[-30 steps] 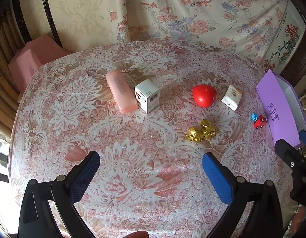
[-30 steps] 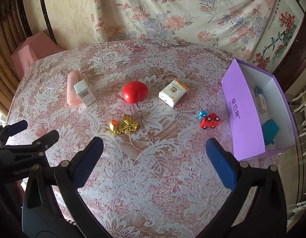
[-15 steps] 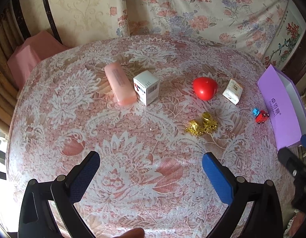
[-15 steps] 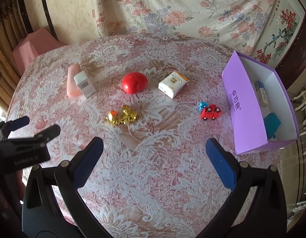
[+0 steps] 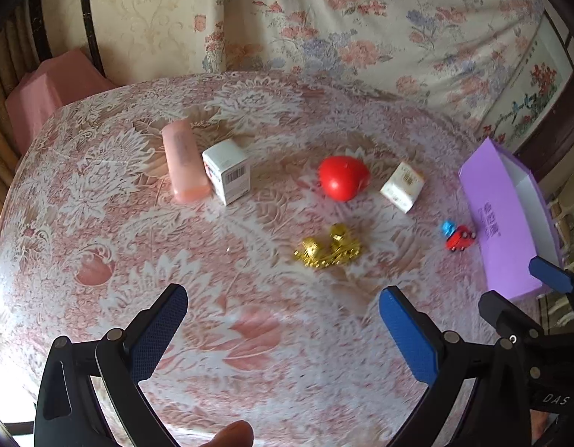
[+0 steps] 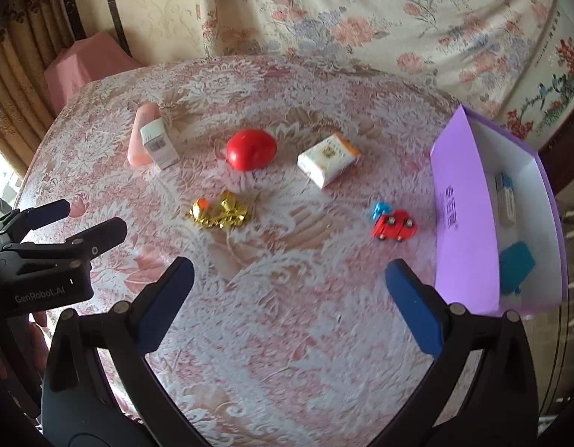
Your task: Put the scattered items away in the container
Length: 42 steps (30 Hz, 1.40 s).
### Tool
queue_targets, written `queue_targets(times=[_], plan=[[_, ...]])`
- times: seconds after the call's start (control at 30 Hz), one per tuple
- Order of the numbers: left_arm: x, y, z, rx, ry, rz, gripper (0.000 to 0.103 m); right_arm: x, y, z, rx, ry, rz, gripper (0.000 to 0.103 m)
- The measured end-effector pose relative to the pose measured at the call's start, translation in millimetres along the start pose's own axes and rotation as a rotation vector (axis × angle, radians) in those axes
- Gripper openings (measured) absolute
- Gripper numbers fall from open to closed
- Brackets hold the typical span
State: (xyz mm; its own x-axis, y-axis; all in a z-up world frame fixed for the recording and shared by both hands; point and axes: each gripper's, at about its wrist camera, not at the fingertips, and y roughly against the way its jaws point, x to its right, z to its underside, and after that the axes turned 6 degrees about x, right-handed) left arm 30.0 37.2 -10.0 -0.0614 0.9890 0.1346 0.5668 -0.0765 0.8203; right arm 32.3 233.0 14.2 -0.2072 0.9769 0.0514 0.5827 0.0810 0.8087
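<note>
Both sets of jaws stand wide apart and hold nothing: my left gripper (image 5: 281, 318) hovers over the near part of the table (image 5: 100, 223), and my right gripper (image 6: 288, 288) does the same further toward the purple box (image 6: 462, 223).

That box is my landmark. It sits at the table's right edge, open side up, with a white carton (image 6: 504, 201) and a blue block (image 6: 516, 266) already inside. Everything else lies to its left on the lace cloth. Farthest from the box is the pink tube (image 5: 182, 162), touching or just beside the white barcode box (image 5: 229, 175). Nearer to the box comes the red heart (image 6: 251, 149), then the orange and white packet (image 6: 327, 160). The gold trinket (image 6: 219, 214) lies closer to me than the heart. Nearest the box is the small red toy car (image 6: 395, 225), with a blue piece (image 6: 380, 209) at its far end; whether that piece is joined to the car I cannot tell.

I judge the step in hand to be choosing and approaching the next item. To do it well I should send my right gripper to the toy car, since it is closest to the box, come down with one finger on each long side, and close low enough that it does not roll or squirt out. My left gripper should take the tube side, keeping the two grippers well apart.
</note>
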Motion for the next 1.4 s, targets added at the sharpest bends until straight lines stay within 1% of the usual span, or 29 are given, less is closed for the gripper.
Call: queue_targets(times=[0.07,0.13,0.23,0.33,0.4,0.57,0.6,0.67,0.7,0.73,0.77,0.93,1.07,1.27,1.4], plan=[[4,1,-2,0.012,0.016,-0.02,0.103,7,-2,-2,0.006,0.006,-0.021,0.103],[4,-1,-1,0.007,0.033,-0.038,0.103,13,-5,-1,0.012,0.013,-0.046,0.103],[2,-3,9,-0.016,0.062,-0.037,0.103,23,-7,5,0.022,0.016,-0.076,0.103],[1,-4,22,-0.028,0.087,-0.036,0.103,33,-9,15,0.012,0.016,-0.097,0.103],[2,-7,30,-0.042,0.088,-0.033,0.103,37,-13,20,-0.003,0.024,-0.101,0.103],[2,-21,35,-0.06,0.088,-0.022,0.103,41,-29,29,-0.042,0.039,-0.108,0.103],[3,-22,35,-0.041,0.062,-0.044,0.103,40,-34,31,-0.048,0.044,-0.108,0.102],[3,-26,35,-0.006,0.013,-0.088,0.103,32,-46,36,-0.075,0.056,-0.108,0.101],[1,-28,37,0.004,-0.008,-0.105,0.103,28,-52,39,-0.086,0.063,-0.106,0.097],[-2,-33,38,-0.001,-0.021,-0.117,0.103,24,-57,40,-0.093,0.069,-0.101,0.094],[-5,-37,39,-0.005,-0.033,-0.129,0.103,22,-60,41,-0.1,0.07,-0.097,0.094],[-34,-55,35,-0.035,-0.013,-0.14,0.103,9,-72,33,-0.105,0.049,-0.057,0.093],[-68,-69,25,-0.054,0.035,-0.147,0.103,-15,-85,22,-0.1,0.073,-0.053,0.093],[-108,-87,4,-0.048,0.057,-0.156,0.103,-51,-116,4,-0.107,0.043,-0.058,0.092],[-127,-97,-7,-0.04,0.066,-0.156,0.103,-82,-130,-2,-0.097,0.11,-0.055,0.092]])
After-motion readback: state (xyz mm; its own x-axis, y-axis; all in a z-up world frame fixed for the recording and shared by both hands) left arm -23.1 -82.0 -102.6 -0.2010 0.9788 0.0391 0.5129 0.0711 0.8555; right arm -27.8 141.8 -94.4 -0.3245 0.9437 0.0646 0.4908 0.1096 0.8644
